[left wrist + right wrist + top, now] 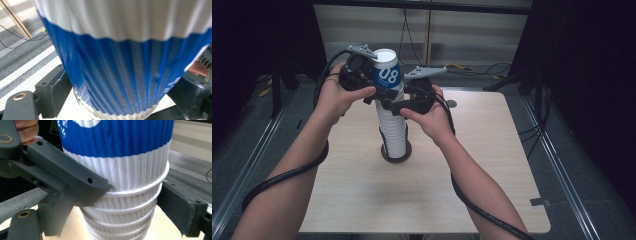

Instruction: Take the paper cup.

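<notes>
cup work at mid-table, from the high view: stack [394, 132] of white cups upright in a dark ring base [408, 151] on the pale table [462, 190], capped by a blue cup [387, 75] marked 08. left gripper [374, 85] up at the blue cup, right gripper [396, 106] just below it at the upper part of the stack, both hands close together.

left gripper view: blue cup [120, 75], ribbed and very close, between the two black jaws; one jaw right at the cup's wall, the other just beside it. pressing or merely flanking: cannot tell.

right gripper view: stack [122, 217] between this claw's own jaws, right-hand pad against the nested rims, the other jaw blurred and partly behind the left gripper's jaw lying across the white band of the blue cup [120, 142] by its rim. sliver of table between that blurred jaw and the lower cups, so again cannot tell pinch from loose bracket.

step in hand, by judgement: work at the seam between top cup and stack, one claw per part, either parting or seating. for the next move: firm hold on the stack, straight travel along its axis, no twist, no crushing of the ribbed wall, no tipping of the tall column off its base.
</notes>
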Motion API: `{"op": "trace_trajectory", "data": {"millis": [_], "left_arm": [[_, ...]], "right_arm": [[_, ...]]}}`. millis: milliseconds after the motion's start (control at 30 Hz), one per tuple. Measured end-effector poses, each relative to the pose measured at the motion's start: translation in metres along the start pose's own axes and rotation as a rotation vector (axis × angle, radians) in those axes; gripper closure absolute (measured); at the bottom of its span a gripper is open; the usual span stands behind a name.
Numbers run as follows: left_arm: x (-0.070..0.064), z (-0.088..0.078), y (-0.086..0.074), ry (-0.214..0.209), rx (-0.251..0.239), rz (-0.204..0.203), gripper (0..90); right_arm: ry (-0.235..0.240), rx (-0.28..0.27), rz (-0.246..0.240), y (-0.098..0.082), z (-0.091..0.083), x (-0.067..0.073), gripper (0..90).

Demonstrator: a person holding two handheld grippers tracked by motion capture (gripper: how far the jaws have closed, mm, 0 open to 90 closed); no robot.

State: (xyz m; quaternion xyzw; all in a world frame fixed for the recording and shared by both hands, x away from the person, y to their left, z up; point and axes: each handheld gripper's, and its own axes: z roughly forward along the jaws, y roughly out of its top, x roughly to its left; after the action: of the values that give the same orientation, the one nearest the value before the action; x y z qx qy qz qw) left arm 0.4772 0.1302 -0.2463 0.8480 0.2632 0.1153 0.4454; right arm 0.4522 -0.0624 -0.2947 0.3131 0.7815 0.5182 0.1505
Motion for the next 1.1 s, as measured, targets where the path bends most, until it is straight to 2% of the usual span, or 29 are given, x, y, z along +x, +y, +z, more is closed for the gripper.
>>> {"op": "trace_trajectory", "data": {"millis": [267,500,633,900,1100], "left_arm": [[-0.001,-0.002,0.002,0.005,0.011,-0.004,13.3],[-0.001,-0.014,0.009,0.006,-0.035,-0.024,15.1],[-0.003,-0.016,0.012,0.009,-0.016,-0.02,15.4],[-0.005,-0.02,0.016,0.013,-0.012,-0.014,15.6],[-0.007,-0.024,0.023,0.013,-0.036,-0.018,15.7]], "right_arm": [[0.0,0.003,-0.009,0.0,-0.001,0.0,14.3],[0.001,0.003,-0.012,0.0,-0.001,0.0,14.4],[-0.002,0.0,-0.013,0.0,-0.001,0.001,14.3],[-0.003,0.002,-0.014,-0.001,-0.003,0.001,14.5],[-0.003,-0.002,-0.017,-0.001,-0.004,0.001,14.5]]}}
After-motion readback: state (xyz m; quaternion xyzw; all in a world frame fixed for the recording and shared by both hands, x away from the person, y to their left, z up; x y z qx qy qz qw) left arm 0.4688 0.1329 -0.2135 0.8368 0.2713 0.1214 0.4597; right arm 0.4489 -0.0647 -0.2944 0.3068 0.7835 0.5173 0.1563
